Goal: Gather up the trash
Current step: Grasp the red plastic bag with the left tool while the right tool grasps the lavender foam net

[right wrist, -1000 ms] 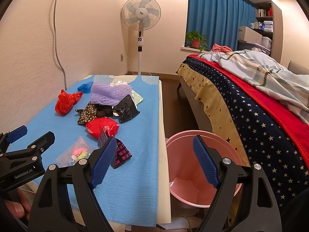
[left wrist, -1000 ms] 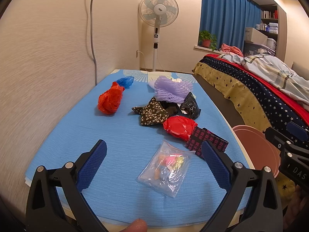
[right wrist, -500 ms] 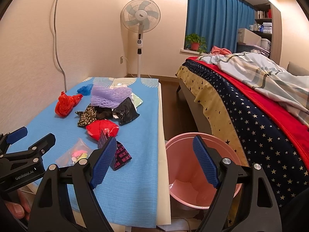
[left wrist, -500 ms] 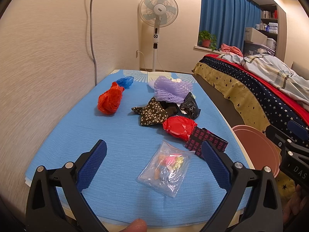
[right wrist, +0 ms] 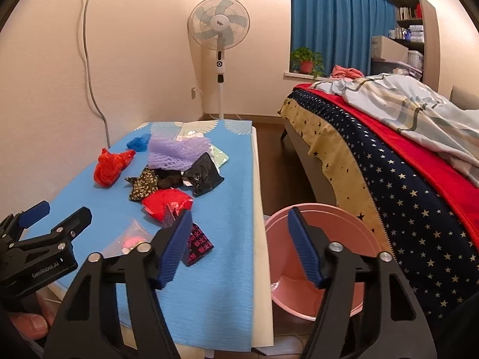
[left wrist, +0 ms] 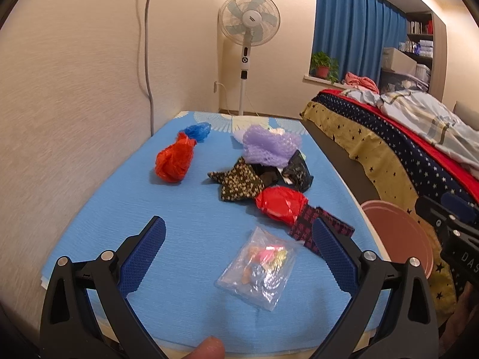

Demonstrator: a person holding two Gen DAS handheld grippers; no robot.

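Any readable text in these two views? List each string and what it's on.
"GenRobot.AI" on the body of the left gripper, seen from the right wrist camera.
"DAS", cut off at the frame edge, on the body of the right gripper, seen from the left wrist camera.
Pink characters on the dark wrapper: too blurred to read.
Badge on the fan hub: too small to read.

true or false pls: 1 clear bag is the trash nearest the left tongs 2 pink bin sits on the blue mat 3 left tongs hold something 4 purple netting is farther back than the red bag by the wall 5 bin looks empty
1. True: the clear bag lies nearest the left tongs.
2. False: the pink bin stands on the floor beside the blue mat.
3. False: they are open and empty.
4. False: the purple netting and red bag lie about level.
5. True, as far as visible.
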